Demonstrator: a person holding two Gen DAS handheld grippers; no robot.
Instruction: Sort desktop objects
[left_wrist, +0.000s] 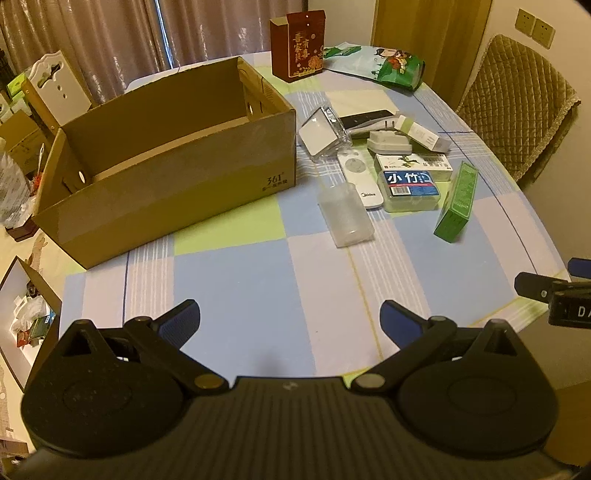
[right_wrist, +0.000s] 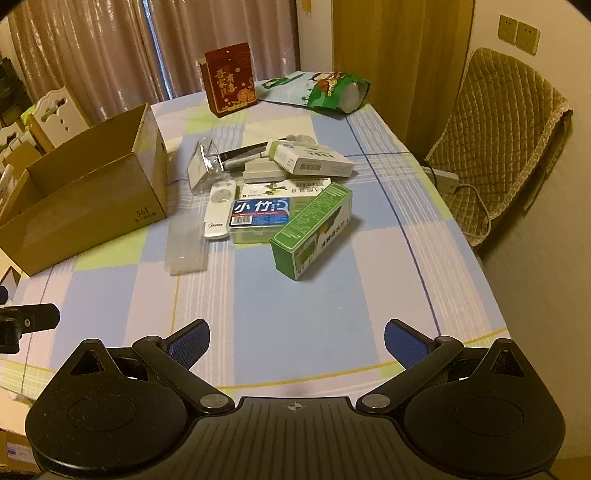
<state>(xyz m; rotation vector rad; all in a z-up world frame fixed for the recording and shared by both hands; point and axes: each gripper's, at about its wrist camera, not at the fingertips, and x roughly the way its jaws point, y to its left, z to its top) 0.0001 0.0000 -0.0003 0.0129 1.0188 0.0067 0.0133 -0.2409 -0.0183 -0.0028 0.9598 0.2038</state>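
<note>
An open cardboard box (left_wrist: 177, 177) (right_wrist: 88, 206) stands empty on the left of the checked tablecloth. Right of it lies a cluster: a green carton (left_wrist: 457, 201) (right_wrist: 312, 229), a clear case with a blue label (left_wrist: 412, 190) (right_wrist: 258, 218), a white remote (left_wrist: 360, 179) (right_wrist: 219, 210), a clear plastic tub (left_wrist: 345, 214) (right_wrist: 186, 245), a white charger (left_wrist: 389, 142) (right_wrist: 262, 170) and a white medicine box (right_wrist: 310, 158). My left gripper (left_wrist: 290, 321) and right gripper (right_wrist: 297, 341) hover open over the near table edge, holding nothing.
A red gift box (left_wrist: 297, 46) (right_wrist: 231, 79) and a green printed bag (left_wrist: 376, 64) (right_wrist: 321, 90) sit at the table's far end. A quilted chair (left_wrist: 513, 99) (right_wrist: 498, 136) stands on the right. Boxes and clutter lie on the floor at left.
</note>
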